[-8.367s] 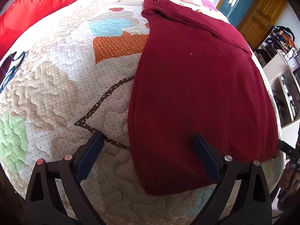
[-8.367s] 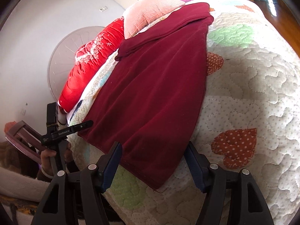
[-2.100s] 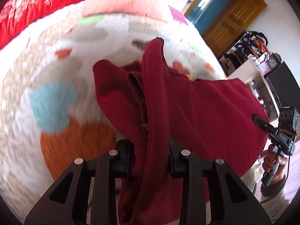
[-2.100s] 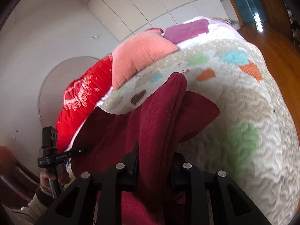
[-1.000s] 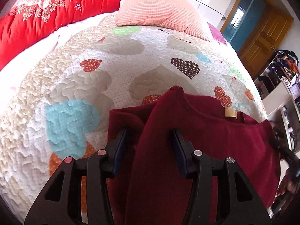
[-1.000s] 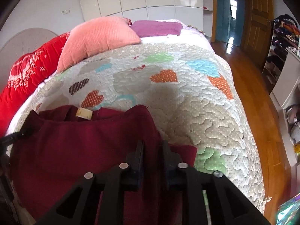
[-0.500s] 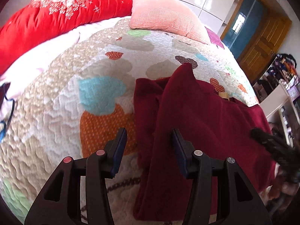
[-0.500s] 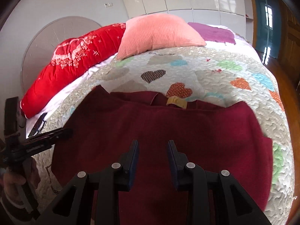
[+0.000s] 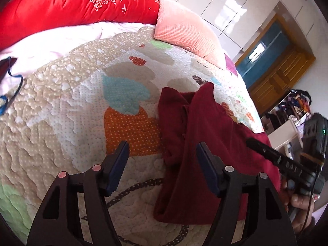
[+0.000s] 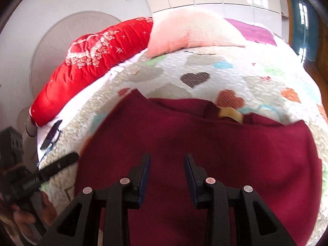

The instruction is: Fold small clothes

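A dark red garment (image 9: pixel 207 135) lies folded over on the quilted bed, also in the right wrist view (image 10: pixel 205 143), with a tan neck label (image 10: pixel 230 113) at its far edge. My left gripper (image 9: pixel 162 160) is open and empty above the garment's left edge. My right gripper (image 10: pixel 167 164) is open and empty over the middle of the garment. The right gripper's body also shows in the left wrist view (image 9: pixel 287 162), and the left one in the right wrist view (image 10: pixel 41 174).
The heart-patterned quilt (image 9: pixel 61 106) covers the bed. A red duvet (image 9: pixel 71 6) and a pink pillow (image 9: pixel 184 30) lie at the head. A purple cloth (image 10: pixel 254 31) lies behind the pillow. A wooden door (image 9: pixel 278 78) and shelves stand at the right.
Both grippers have let go of the garment, opened wider and pulled back. The garment now lies folded in half on the quilt.
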The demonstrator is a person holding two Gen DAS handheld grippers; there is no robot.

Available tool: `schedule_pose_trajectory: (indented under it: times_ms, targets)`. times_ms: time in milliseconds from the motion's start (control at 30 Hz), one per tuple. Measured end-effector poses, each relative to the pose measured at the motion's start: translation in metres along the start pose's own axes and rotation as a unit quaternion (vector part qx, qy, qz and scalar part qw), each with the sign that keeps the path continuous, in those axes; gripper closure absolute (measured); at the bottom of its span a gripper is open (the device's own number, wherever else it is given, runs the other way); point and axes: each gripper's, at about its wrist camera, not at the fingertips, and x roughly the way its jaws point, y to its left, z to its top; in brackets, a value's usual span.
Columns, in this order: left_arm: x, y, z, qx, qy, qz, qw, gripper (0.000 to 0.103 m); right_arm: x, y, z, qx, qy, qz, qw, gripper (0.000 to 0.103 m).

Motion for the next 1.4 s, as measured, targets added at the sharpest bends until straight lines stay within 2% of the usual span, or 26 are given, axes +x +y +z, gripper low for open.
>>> schedule_pose_trajectory:
  times_ms: [200, 333, 500, 567, 767, 900, 1200, 1300, 1400]
  targets:
    - [0.010, 0.011, -0.007, -0.022, 0.018, -0.040, 0.9988, 0.035, 0.030, 0.034, 0.030, -0.026, 0.006, 0.016, 1.000, 0.073]
    - [0.017, 0.012, -0.010, -0.010, 0.027, -0.043, 0.9987, 0.031, 0.054, 0.059, 0.049, -0.061, 0.010, 0.008, 0.998, 0.073]
    - [0.022, 0.010, -0.012, 0.007, 0.029, -0.040, 0.9987, 0.029, 0.111, 0.077, 0.056, -0.077, 0.070, -0.018, 0.994, 0.075]
    - [0.023, 0.010, -0.013, 0.010, 0.031, -0.040, 0.9987, 0.029, 0.124, 0.080, 0.052, -0.089, 0.077, -0.030, 0.993, 0.075]
    - [0.025, 0.011, -0.012, 0.008, 0.033, -0.045, 0.9984, 0.028, 0.108, 0.072, 0.059, -0.069, 0.082, -0.022, 0.994, 0.075]
    - [0.026, 0.011, -0.012, 0.012, 0.031, -0.042, 0.9985, 0.027, 0.090, 0.072, 0.058, -0.065, 0.068, -0.020, 0.995, 0.070]
    - [0.028, 0.010, -0.012, 0.014, 0.034, -0.044, 0.9984, 0.026, 0.112, 0.068, 0.067, -0.034, 0.060, -0.054, 0.996, 0.070]
    - [0.030, 0.010, -0.011, 0.014, 0.035, -0.044, 0.9983, 0.025, 0.129, 0.072, 0.071, -0.052, 0.091, -0.066, 0.992, 0.070]
    - [0.032, 0.010, -0.011, 0.015, 0.035, -0.046, 0.9982, 0.025, 0.125, 0.073, 0.073, -0.061, 0.097, -0.067, 0.991, 0.070]
